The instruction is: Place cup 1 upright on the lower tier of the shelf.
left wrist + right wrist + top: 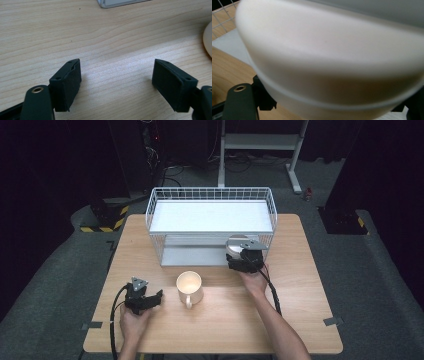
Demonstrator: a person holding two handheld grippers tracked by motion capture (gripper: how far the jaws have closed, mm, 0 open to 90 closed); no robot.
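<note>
The wooden table lies bare along its near edge. A white wire rack stands at its far middle. Near the rack's front, a cream mug sits upright. At the rack's lower right opening, the right gripper clasps a white bowl. Left of the mug, the left gripper hovers spread wide.

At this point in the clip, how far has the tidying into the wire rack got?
Nothing looks stowed yet. In hand: the right gripper holds a white bowl at the lower shelf of the wire rack. Left: the mug stands on the table beside the open left gripper.
</note>
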